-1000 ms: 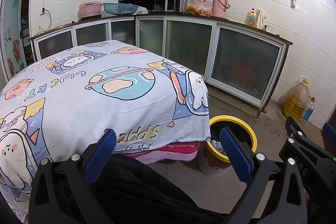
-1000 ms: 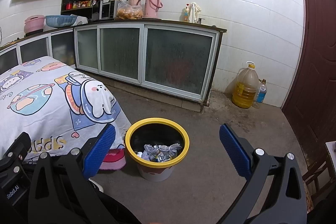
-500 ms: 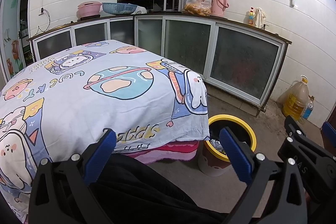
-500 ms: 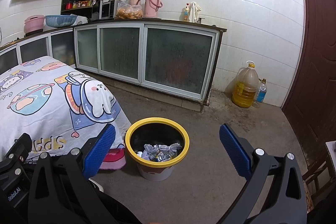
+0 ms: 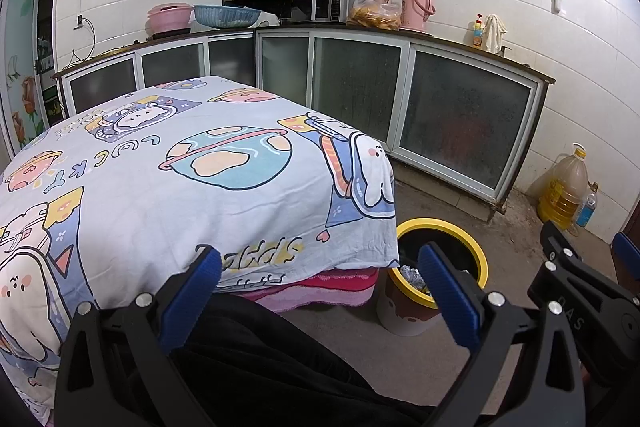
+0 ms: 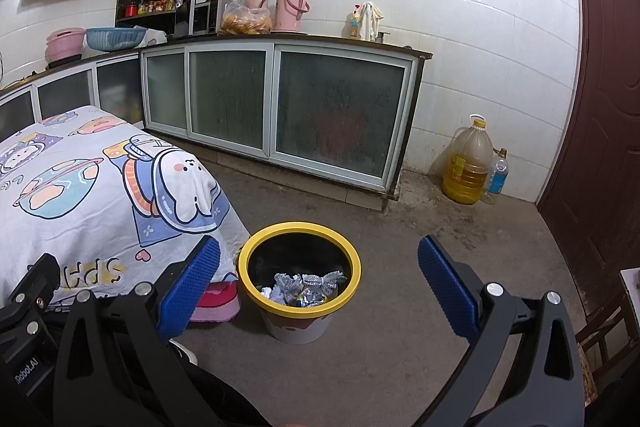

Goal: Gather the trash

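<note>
Kitchen floor beside the covered table, seen along both tools; I hold the left gripper (image 5: 318, 285) and the right gripper (image 6: 318, 281) low in front of me, each with its blue pads spread wide and nothing between them; both are released and empty.

What has changed over the last second: almost nothing; in the left view the frame has drifted only slightly, and in the right view the bin sits in the same place between the fingers; neither tool has closed or reached; I read this as a pause, not a working stroke.

Where the task's things lie: the yellow-rimmed bin (image 6: 299, 323) stands on the concrete floor just beside the hanging corner of the cartoon tablecloth (image 5: 168, 187); crumpled silver wrappers (image 6: 304, 287) rest at the bottom of it; from the left view the bin is partly hidden behind the right-hand finger and the cloth edge.

What it means: the tablecloth top shows no loose litter in either view, and the floor around the bin looks bare apart from a pink mat (image 6: 216, 301) under the cloth; I judge the collecting to be finished or nearly so, the trash being already inside; any remaining piece would lie outside these two views, and I cannot tell whether one does.
</note>
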Demonstrator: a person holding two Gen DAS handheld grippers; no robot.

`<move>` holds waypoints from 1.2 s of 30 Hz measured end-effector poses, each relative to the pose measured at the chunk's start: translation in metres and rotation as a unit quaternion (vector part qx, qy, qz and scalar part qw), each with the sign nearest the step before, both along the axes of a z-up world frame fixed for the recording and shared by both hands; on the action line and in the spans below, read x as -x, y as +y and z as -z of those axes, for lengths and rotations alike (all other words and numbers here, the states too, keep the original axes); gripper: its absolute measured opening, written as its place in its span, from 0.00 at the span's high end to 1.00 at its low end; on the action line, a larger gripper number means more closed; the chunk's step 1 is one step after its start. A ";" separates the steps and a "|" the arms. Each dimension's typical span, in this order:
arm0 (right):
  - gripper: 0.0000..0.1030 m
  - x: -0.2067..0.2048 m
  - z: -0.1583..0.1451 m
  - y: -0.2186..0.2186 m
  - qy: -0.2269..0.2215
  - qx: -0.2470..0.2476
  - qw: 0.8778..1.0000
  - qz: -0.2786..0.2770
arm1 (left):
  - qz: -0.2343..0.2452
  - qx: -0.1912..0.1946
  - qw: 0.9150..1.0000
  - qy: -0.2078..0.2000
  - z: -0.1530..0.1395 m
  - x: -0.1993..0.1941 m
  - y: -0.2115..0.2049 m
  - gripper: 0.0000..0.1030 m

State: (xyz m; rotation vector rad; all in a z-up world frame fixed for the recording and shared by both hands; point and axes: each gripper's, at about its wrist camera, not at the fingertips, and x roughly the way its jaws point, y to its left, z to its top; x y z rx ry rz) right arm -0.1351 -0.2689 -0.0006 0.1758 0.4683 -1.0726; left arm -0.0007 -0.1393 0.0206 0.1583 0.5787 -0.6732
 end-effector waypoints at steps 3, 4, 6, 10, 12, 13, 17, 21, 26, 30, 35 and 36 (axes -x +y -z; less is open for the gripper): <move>0.08 0.000 0.001 0.000 0.000 -0.001 1.000 0.001 | 0.000 0.000 1.000 0.000 0.000 0.000 0.000 0.08; 0.08 0.000 0.001 0.000 0.000 -0.001 1.000 0.001 | 0.000 0.000 1.000 0.000 0.000 0.000 0.000 0.08; 0.08 0.000 0.001 0.000 0.000 -0.001 1.000 0.001 | 0.000 0.000 1.000 0.000 0.000 0.001 0.000 0.08; 0.08 0.000 0.001 0.000 0.000 -0.002 1.000 0.001 | 0.002 0.001 1.000 0.000 0.000 0.001 0.001 0.08; 0.08 0.000 0.001 -0.001 0.000 -0.002 1.000 0.001 | 0.003 0.002 1.000 0.000 0.001 0.001 0.000 0.08; 0.08 0.000 0.001 -0.001 0.000 -0.002 1.000 0.000 | 0.005 0.003 1.000 0.001 0.001 0.001 0.001 0.08; 0.08 0.000 0.001 -0.001 0.000 -0.002 1.000 0.001 | 0.008 0.004 1.000 0.000 0.002 0.001 0.001 0.08; 0.08 0.000 0.002 0.001 0.000 -0.002 1.000 0.001 | 0.011 0.005 1.000 -0.001 0.001 -0.001 0.002 0.08; 0.08 0.000 0.001 -0.001 0.001 -0.003 1.000 0.001 | 0.010 0.004 1.000 0.001 0.001 -0.003 0.003 0.08; 0.08 0.000 0.001 -0.001 0.001 -0.003 1.000 0.001 | 0.009 0.005 1.000 0.003 0.001 -0.004 0.003 0.08; 0.08 0.000 0.003 0.000 0.001 -0.004 1.000 0.001 | 0.006 0.004 1.000 0.006 0.003 -0.007 0.004 0.08; 0.08 0.000 0.003 0.000 0.001 -0.004 1.000 0.001 | 0.006 0.003 1.000 0.006 0.003 -0.008 0.004 0.08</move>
